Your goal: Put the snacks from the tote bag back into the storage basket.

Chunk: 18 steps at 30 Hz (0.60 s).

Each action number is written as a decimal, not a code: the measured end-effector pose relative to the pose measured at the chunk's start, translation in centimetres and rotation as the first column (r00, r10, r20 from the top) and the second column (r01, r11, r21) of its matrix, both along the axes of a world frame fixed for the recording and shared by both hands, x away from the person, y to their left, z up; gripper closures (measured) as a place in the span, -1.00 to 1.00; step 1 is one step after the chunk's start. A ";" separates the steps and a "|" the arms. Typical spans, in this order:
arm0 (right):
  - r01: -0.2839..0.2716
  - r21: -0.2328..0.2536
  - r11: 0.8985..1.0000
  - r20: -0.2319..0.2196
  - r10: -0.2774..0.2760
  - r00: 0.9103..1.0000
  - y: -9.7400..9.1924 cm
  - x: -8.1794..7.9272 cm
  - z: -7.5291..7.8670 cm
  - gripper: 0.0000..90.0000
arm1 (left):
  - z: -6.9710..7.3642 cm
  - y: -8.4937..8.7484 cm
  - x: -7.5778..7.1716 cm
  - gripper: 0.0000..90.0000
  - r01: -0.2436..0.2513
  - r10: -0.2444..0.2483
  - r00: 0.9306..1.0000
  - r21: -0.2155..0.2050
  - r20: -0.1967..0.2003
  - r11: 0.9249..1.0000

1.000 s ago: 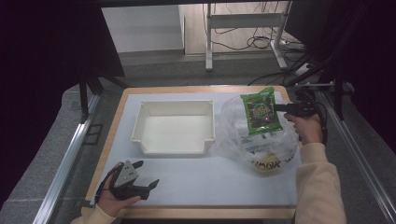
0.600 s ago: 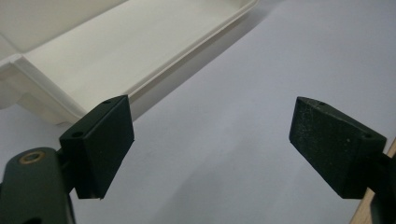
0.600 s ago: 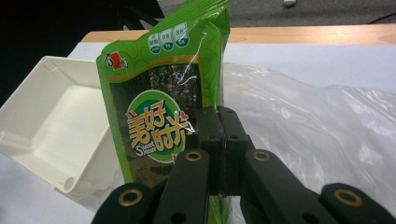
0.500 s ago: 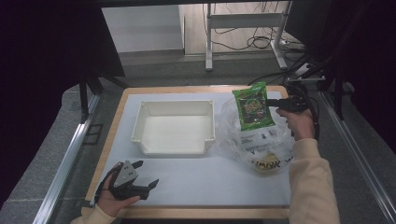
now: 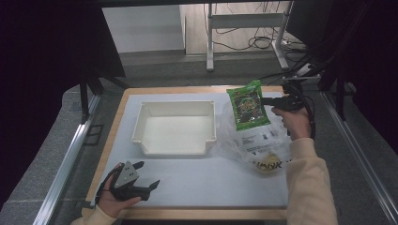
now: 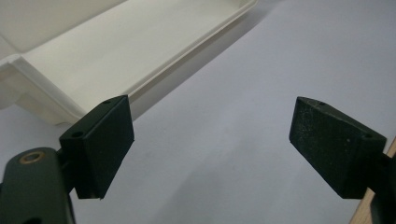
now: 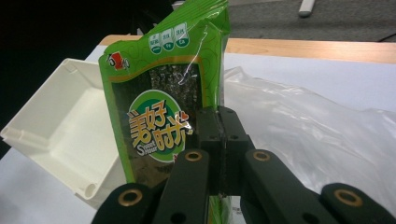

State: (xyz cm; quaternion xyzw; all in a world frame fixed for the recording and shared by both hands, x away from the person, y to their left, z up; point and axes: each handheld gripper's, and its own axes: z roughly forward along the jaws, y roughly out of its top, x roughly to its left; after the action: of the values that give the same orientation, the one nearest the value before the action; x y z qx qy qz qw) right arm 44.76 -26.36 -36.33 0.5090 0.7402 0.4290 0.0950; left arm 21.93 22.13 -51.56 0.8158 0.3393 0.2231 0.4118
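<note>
Right gripper (image 7: 219,140) fingers clamp the green packet (image 5: 248,105), now lifted off the plastic bag (image 5: 253,140) and carried toward the tray (image 5: 173,129); transfer underway. Left gripper (image 5: 145,180) fingers wide, idle on the tabletop (image 5: 211,183).

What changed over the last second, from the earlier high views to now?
The right gripper, shut on the green snack packet throughout, lifted it a little off the clear plastic bag and carried it leftward, toward the white tray. Nothing was grasped or released. The left gripper stayed open and resting at the near left of the mat; tray and bag kept their places.
</note>
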 end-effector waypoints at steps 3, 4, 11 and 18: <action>-0.010 0.002 1.000 0.005 0.010 1.000 0.5 0.1 0.1 1.00 | 0.0 0.0 0.0 -0.69 0.001 -0.001 1.000 0.000 0.001 1.000; -0.013 0.003 1.000 0.008 0.013 1.000 0.7 0.1 0.1 1.00 | 0.0 0.0 0.0 -0.69 0.001 -0.001 1.000 0.001 0.002 1.000; -0.029 0.007 1.000 0.014 0.029 0.999 1.8 0.3 0.3 1.00 | 0.0 0.0 0.0 -0.69 0.001 -0.001 1.000 -0.001 0.003 1.000; -0.043 0.008 0.999 0.015 0.043 0.999 2.9 0.6 0.3 1.00 | 0.1 0.0 -0.1 -0.69 0.000 0.000 1.000 -0.003 0.004 1.000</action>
State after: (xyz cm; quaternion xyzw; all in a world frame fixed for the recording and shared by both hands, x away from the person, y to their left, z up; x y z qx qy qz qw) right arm 45.32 -23.46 -36.06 0.4903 0.7484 0.4376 0.0891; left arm 21.88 22.18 -51.49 0.8147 0.3387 0.2244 0.4137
